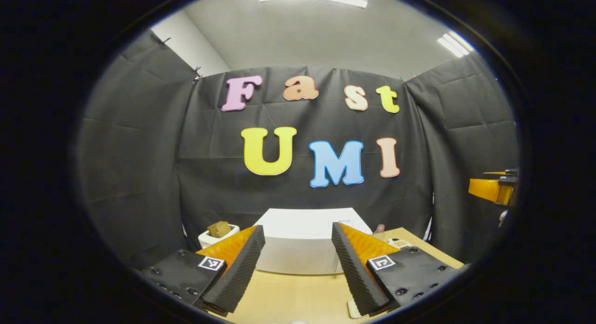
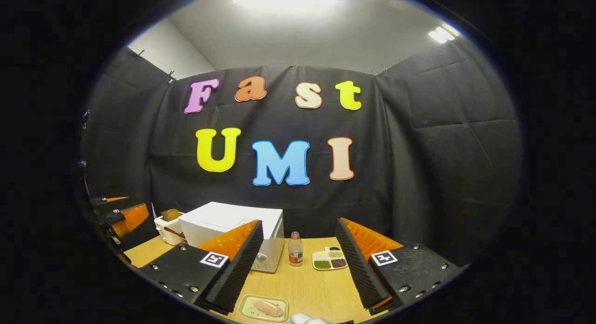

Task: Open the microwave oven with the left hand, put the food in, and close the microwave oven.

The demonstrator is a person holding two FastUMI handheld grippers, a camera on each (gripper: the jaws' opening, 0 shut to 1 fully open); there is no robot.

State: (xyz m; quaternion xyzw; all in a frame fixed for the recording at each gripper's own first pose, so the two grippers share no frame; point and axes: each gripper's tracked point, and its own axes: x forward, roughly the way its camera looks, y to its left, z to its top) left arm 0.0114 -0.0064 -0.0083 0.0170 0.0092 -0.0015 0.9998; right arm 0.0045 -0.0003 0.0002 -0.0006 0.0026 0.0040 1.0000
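Note:
The white microwave (image 1: pixel 300 254) stands shut at the back of the wooden table, straight ahead of my left gripper (image 1: pixel 297 230), which is open, holds nothing and hangs short of it. In the right gripper view the microwave (image 2: pixel 219 221) is at left centre. A breaded piece of food (image 2: pixel 267 308) lies on a small pale plate (image 2: pixel 247 304) near the table's front edge, just below my right gripper (image 2: pixel 299 224), open with nothing in it. The left gripper (image 2: pixel 125 218) shows at the far left there, and the right gripper (image 1: pixel 493 189) at the far right of the left gripper view.
A white toaster (image 2: pixel 168 228) with a slice of bread stands left of the microwave. To the microwave's right are a small bottle (image 2: pixel 294 249) and a divided dish (image 2: pixel 329 259) of beans. Black cloth walls close in the table (image 2: pixel 307 282).

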